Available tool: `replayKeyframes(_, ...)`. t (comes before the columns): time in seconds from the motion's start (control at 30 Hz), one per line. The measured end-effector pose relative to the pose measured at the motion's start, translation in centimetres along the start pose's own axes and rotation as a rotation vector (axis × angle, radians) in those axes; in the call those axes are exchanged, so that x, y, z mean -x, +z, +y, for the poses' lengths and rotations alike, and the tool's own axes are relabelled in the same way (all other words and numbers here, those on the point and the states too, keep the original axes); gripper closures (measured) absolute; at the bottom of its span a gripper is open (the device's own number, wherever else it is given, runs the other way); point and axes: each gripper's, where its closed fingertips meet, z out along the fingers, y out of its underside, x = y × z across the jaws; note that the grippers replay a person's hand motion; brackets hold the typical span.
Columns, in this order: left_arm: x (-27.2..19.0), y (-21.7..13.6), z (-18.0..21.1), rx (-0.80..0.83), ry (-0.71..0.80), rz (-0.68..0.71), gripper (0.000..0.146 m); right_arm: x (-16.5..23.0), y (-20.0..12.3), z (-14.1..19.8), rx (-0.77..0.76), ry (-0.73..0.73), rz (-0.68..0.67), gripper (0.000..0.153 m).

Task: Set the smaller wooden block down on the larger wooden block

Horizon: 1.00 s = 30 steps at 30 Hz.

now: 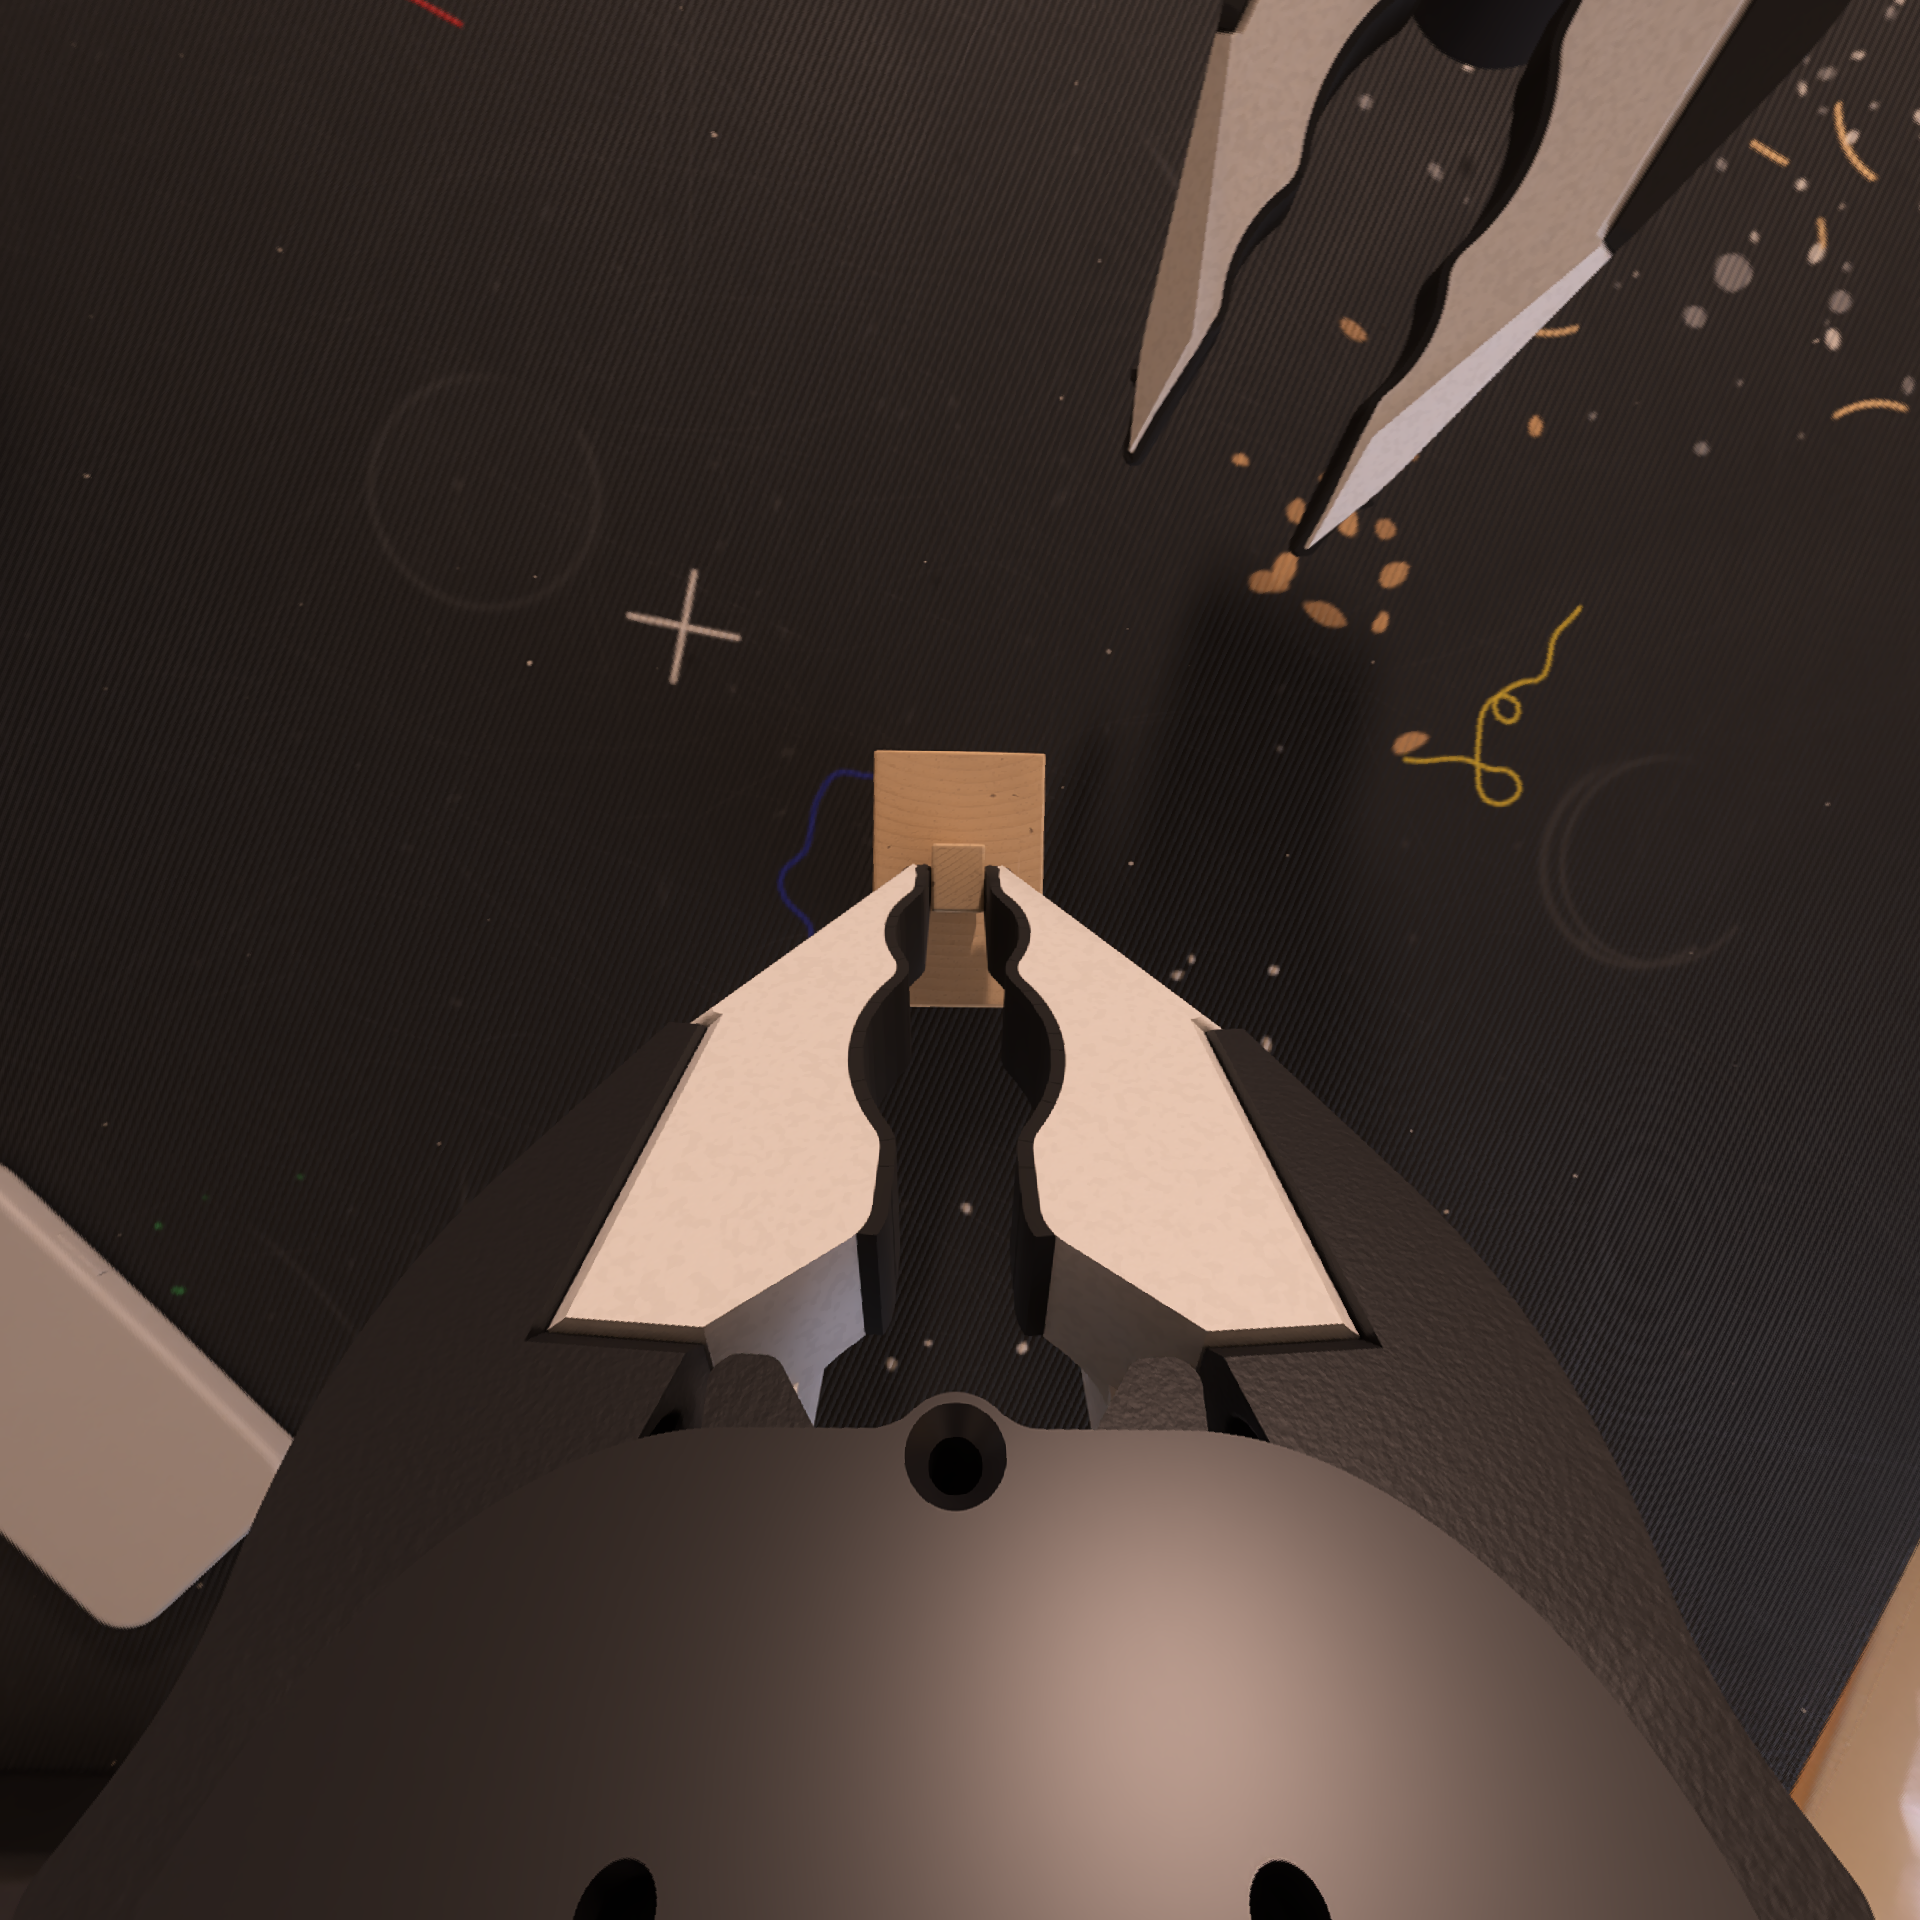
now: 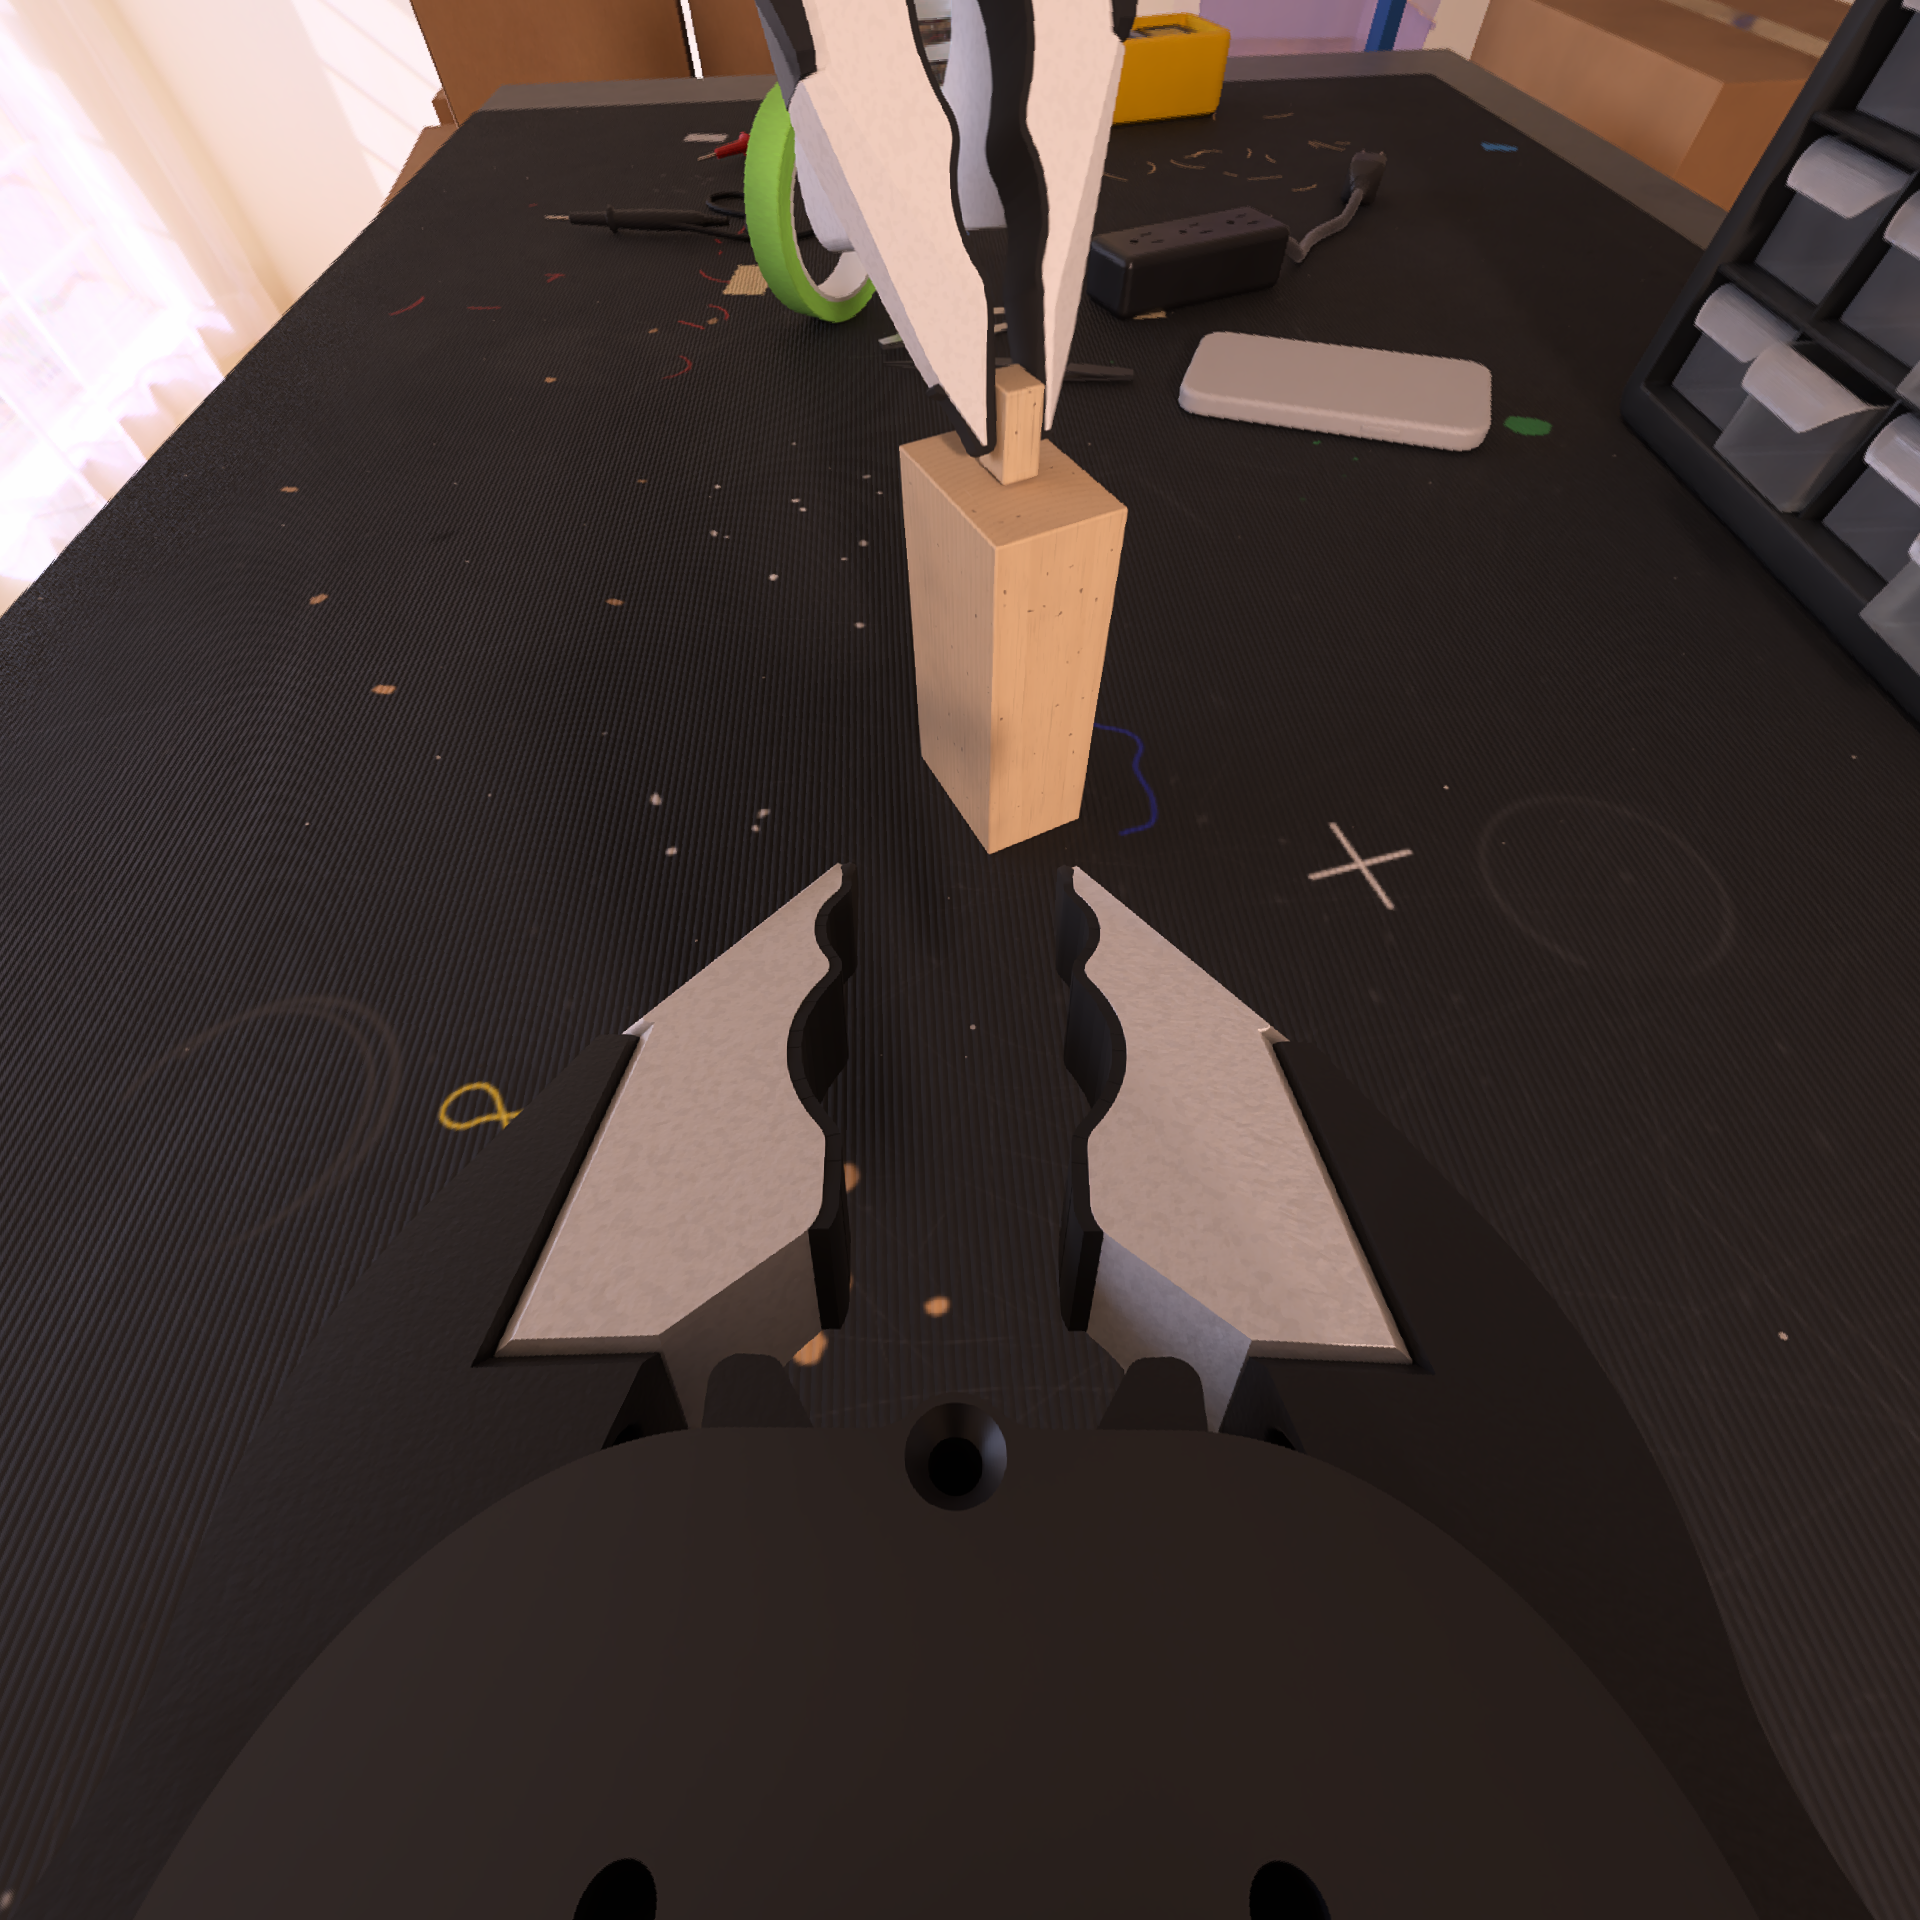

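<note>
The larger wooden block (image 2: pixel 1008 644) stands upright on the black mat; the left wrist view shows its top (image 1: pixel 958 805) from above. My left gripper (image 1: pixel 956 876) points down and is shut on the smaller wooden block (image 1: pixel 957 945). In the right wrist view the smaller block (image 2: pixel 1020 421) stands upright between the left gripper's fingertips (image 2: pixel 1013 434), with its base on or just above the larger block's top. My right gripper (image 2: pixel 958 873) is open and empty, low over the mat just in front of the larger block; it also shows in the left wrist view (image 1: pixel 1216 499).
A flat grey case (image 2: pixel 1335 390) lies behind and to the right of the blocks. A green tape roll (image 2: pixel 790 229), a black power strip (image 2: pixel 1184 255) and a yellow box (image 2: pixel 1169 62) sit farther back. A drawer organizer (image 2: pixel 1808 416) stands at the right edge. A white cross (image 2: pixel 1361 862) marks the mat.
</note>
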Motion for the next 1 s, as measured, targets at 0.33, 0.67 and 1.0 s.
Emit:
replayKeyframes(0.33, 0.6, -0.7, 0.3, -0.008, -0.003, -0.046, 0.127, 0.7, -0.4, -1.2, -0.038, -0.027, -0.012, 0.114)
replayKeyframes(0.67, 0.8, -0.9, 1.2, 0.028, -0.048, -0.062, 0.123, 2.3, -0.4, -0.8, -0.035, -0.021, -0.073, 0.113)
replayKeyframes(1.0, 1.6, -1.6, 1.9, 0.038, -0.077, -0.109, 0.121, 3.4, -1.8, -1.3, -0.086, -0.055, -0.086, 0.112)
